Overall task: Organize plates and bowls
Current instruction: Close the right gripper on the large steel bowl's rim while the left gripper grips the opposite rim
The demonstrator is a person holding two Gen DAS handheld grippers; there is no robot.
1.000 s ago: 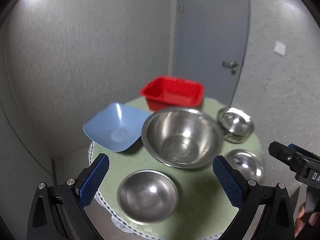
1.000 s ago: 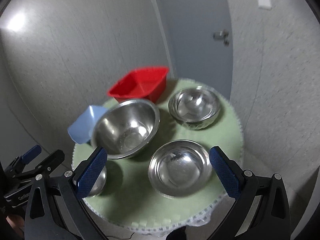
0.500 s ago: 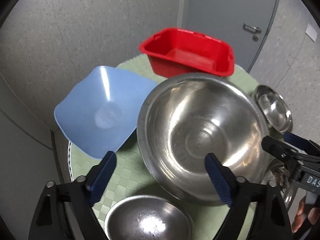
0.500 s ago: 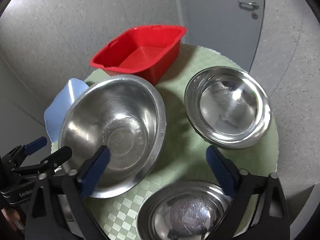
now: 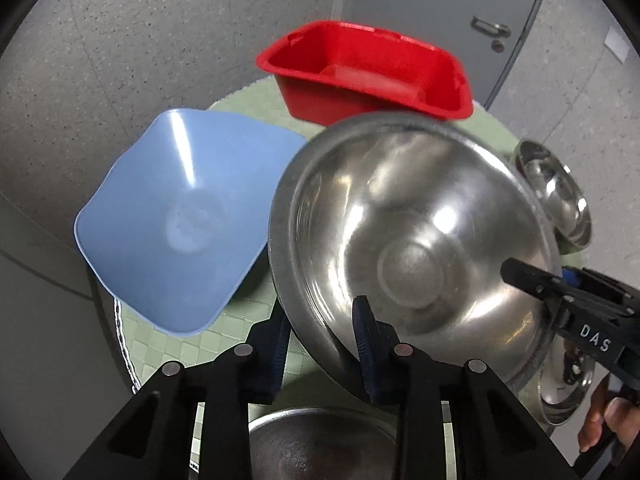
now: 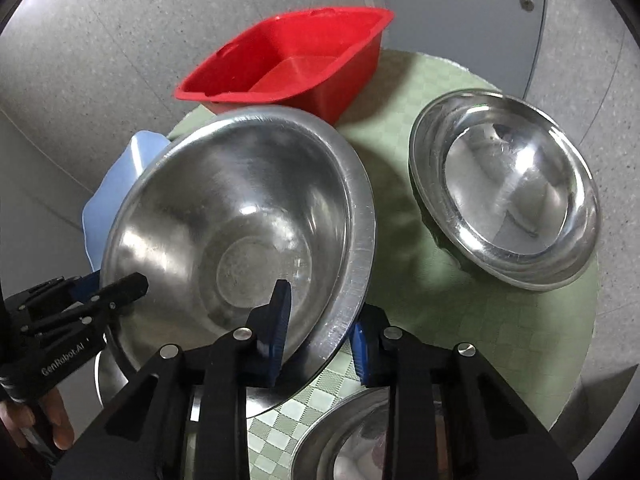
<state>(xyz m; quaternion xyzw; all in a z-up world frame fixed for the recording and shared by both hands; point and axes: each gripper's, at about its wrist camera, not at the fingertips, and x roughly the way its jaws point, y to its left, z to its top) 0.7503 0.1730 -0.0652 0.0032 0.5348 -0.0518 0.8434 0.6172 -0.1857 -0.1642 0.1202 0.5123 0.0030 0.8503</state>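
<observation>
A large steel bowl [image 5: 412, 240] sits mid-table, and it also shows in the right wrist view [image 6: 240, 240]. My left gripper [image 5: 320, 344] is shut on its near-left rim. My right gripper [image 6: 320, 328] is shut on its near-right rim. A light blue plastic bowl [image 5: 180, 224] lies to its left. A red plastic tub [image 5: 368, 76] stands behind it. A shallow steel bowl [image 6: 504, 188] sits at the right. A small steel bowl [image 5: 312, 444] lies below my left gripper, and another [image 6: 360, 440] lies below my right gripper.
The round table has a green checked cloth [image 6: 480, 320] whose edge curves close at the right. A grey wall and a grey door [image 5: 448, 8] stand behind the table.
Both grippers moved down and in onto the large steel bowl, and each has closed from wide open onto its rim. The bowl now looks tilted.
</observation>
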